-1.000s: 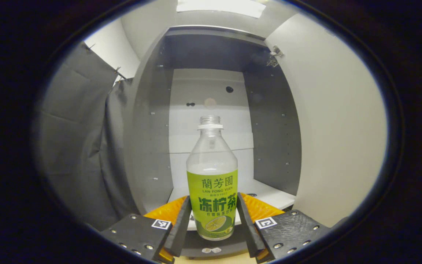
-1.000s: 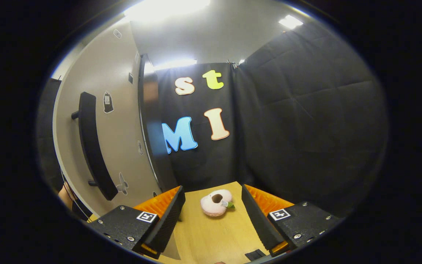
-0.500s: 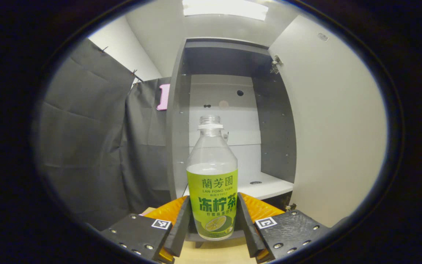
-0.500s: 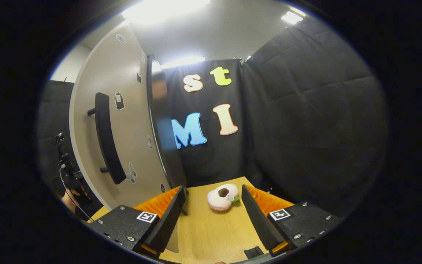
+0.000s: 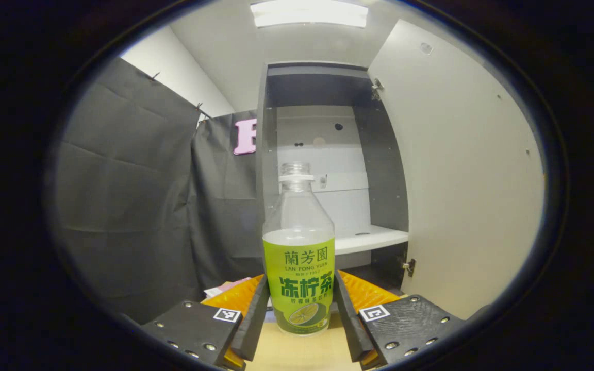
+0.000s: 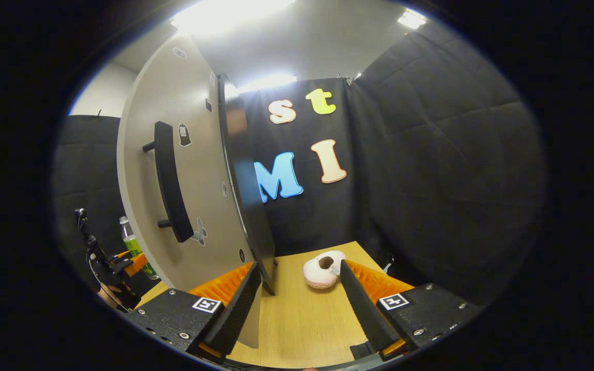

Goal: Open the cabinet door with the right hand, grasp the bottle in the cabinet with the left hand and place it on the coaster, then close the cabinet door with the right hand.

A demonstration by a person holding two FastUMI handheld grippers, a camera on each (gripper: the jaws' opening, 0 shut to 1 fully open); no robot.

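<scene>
Bottle (image 5: 299, 268) is clamped upright by left fingers (image 5: 256, 314), outside cabinet (image 5: 328, 154); transfer under way, coaster unseen. Right gripper (image 6: 297, 304) is held open, empty; door (image 6: 173, 170) at 10 o'clock.

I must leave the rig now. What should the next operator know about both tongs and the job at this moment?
Left tongs: shut on the clear plastic bottle with the green label, held upright in front of the open grey cabinet, outside it.
Right tongs: open, holding nothing, over the light wooden table, beside the beige cabinet door with its black bar handle.
Done: door opened, bottle grasped.
Left: set the bottle on the coaster, which I cannot identify in these views, then close the door with the right tongs.
</scene>
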